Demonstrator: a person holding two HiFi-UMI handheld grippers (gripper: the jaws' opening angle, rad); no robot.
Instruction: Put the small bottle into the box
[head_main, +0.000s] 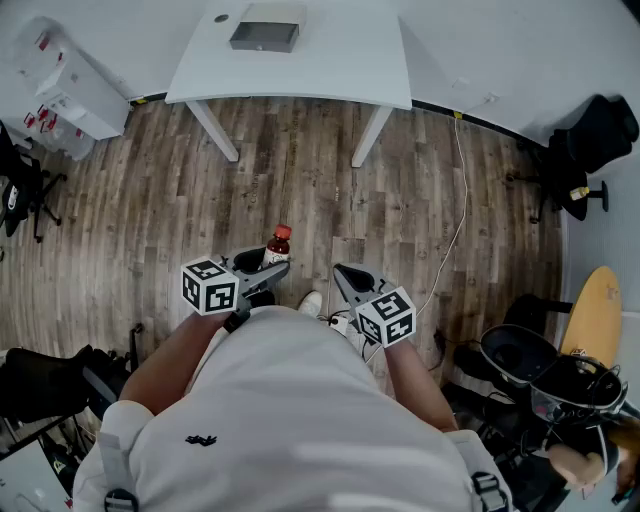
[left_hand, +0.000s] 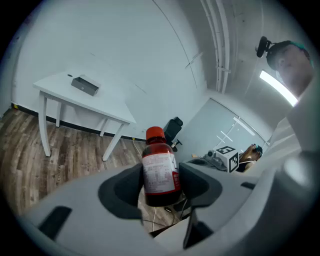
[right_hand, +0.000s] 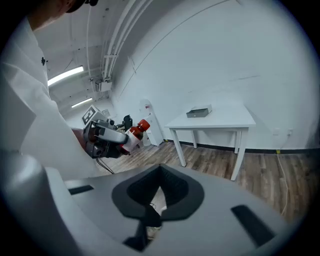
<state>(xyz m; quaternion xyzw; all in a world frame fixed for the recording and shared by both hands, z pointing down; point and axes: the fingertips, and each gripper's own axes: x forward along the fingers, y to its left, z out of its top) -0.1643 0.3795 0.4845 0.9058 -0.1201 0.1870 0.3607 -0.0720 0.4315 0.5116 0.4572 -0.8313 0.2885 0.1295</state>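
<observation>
A small dark-red bottle (left_hand: 160, 172) with a red cap and white label stands upright between the jaws of my left gripper (left_hand: 160, 187), whose pads press its sides. In the head view the bottle (head_main: 277, 246) pokes up from the left gripper (head_main: 262, 268), held over the wooden floor. From the right gripper view the bottle (right_hand: 135, 131) shows at the left, carried in the left gripper (right_hand: 112, 137). My right gripper (right_hand: 159, 200) is shut with nothing between its jaws; it appears beside the left one in the head view (head_main: 350, 282). The grey box (head_main: 265, 35) lies on the white table (head_main: 330, 60) ahead.
The table (left_hand: 107, 107) with the box (left_hand: 84, 85) stands against the white wall, as the right gripper view also shows (right_hand: 227, 120). Black office chairs (head_main: 590, 140) sit at the right, white storage bins (head_main: 70, 95) at the left. A white cable (head_main: 455, 230) runs across the floor.
</observation>
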